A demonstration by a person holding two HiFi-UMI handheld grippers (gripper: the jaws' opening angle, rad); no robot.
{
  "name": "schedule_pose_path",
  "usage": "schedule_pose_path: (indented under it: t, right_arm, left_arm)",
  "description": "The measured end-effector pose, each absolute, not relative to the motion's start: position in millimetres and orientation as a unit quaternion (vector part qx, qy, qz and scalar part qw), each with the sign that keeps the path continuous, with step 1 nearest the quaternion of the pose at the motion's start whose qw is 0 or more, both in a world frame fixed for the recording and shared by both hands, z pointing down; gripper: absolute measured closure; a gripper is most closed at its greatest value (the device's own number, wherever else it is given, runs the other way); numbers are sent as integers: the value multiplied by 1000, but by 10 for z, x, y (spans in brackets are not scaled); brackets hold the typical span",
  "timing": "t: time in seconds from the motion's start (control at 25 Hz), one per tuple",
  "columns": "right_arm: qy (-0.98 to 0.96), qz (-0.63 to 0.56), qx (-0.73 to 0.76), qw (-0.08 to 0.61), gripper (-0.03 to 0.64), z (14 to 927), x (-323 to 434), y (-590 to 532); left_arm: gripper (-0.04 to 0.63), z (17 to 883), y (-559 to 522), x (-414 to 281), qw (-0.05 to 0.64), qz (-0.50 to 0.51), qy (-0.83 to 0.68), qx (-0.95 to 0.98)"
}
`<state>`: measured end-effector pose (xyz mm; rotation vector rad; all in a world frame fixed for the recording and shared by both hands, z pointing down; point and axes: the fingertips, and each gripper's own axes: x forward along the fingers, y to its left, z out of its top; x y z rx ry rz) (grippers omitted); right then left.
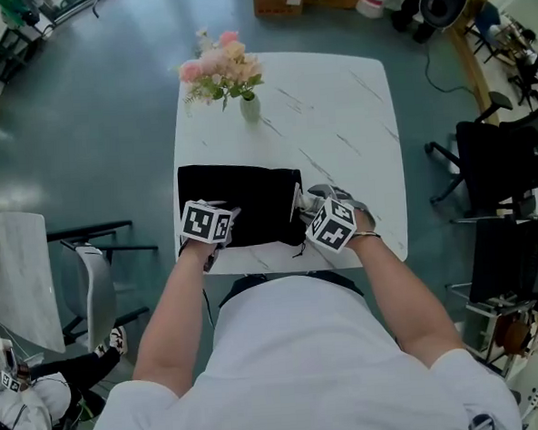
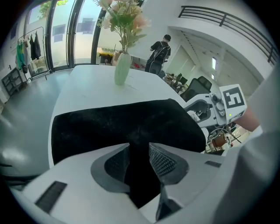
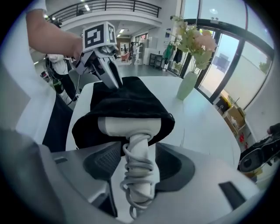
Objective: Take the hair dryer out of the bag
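Grasping the hair dryer by its cord-wrapped handle, the right hand-held gripper had a pad on each side of the white grip. The dryer's head sat just ahead of it, still inside the mouth of the black bag. It looked like rigid plastic, light, smooth and likely slippery. The wound cord probably adds bite but could shift, so the handle seemed the best hold. The bag looked soft and limp and would likely drag along unless pinned. The left hand-held gripper was released, jaws apart over the bag's other end, pinching nothing. The tabletop was white, marbled and smooth. A vase of flowers stood farther ahead of both. The room had a grey-green floor, an office chair off to the right hand-held gripper's side, big windows, and a person far beyond.
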<state>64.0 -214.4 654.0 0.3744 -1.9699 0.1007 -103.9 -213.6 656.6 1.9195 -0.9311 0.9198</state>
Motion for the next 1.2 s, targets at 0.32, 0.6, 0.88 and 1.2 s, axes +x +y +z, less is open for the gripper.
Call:
schedule_pose_path:
  t: [0.32, 0.6, 0.88, 1.2]
  right_arm:
    - [-819, 21, 135, 558, 357, 6635, 603, -2157]
    - [-810, 6, 119, 574, 391, 6744, 543, -2149]
    - [-807, 7, 116, 579, 391, 6782, 546, -2161]
    - [-815, 17, 115, 567, 391, 6777, 540, -2150]
  left_arm:
    - [446, 6610, -2239, -857, 386, 370, -363, 762]
    - [449, 6809, -2149, -894, 389, 397, -358, 750]
    - [449, 6890, -2085, -939, 387, 408, -361, 744]
    - [468, 6910, -2077, -939, 358, 417, -365, 752]
